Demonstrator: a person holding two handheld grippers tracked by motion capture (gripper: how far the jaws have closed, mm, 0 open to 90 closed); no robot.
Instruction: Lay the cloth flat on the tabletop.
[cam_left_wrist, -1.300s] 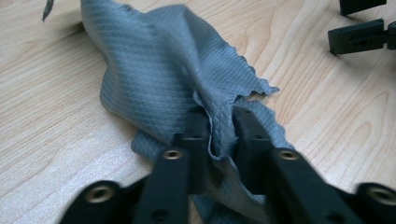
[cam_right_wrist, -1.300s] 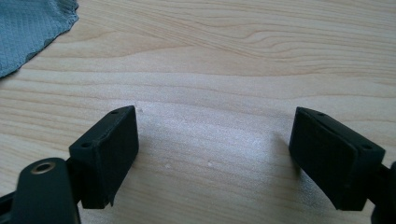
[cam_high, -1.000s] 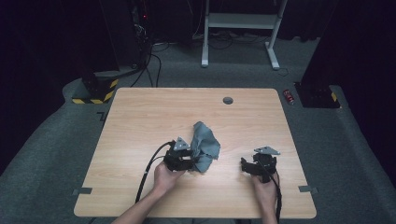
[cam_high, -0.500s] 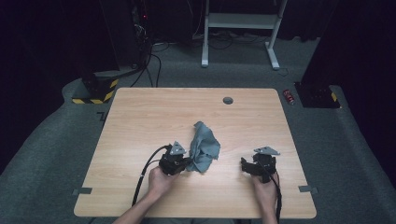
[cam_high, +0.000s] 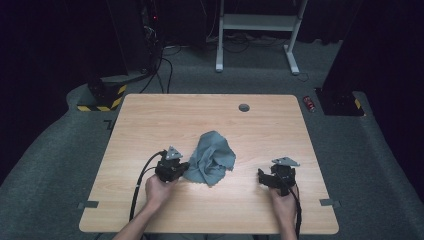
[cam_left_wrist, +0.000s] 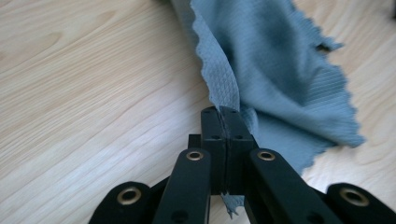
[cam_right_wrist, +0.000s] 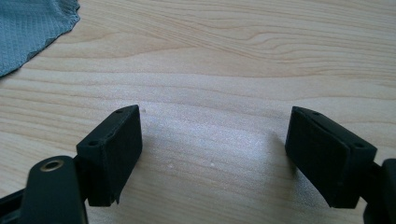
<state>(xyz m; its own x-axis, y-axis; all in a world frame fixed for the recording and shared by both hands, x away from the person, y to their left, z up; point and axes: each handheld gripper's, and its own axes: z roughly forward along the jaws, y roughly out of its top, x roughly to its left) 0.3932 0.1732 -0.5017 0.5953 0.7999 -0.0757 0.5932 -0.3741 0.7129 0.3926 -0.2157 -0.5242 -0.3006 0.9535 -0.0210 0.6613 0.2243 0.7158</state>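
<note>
One gripper did the work: the left gripper (cam_left_wrist: 224, 116) had its jaws pinched tight on the grey cloth's (cam_high: 212, 160) near-left edge, probably to drag it open. Right of the cloth, the right gripper (cam_right_wrist: 212, 154) sat spread wide, holding nothing, likely ready to grab.

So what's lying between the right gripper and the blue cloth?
Nothing: the high view shows bare table between the right gripper and the cloth.
</note>
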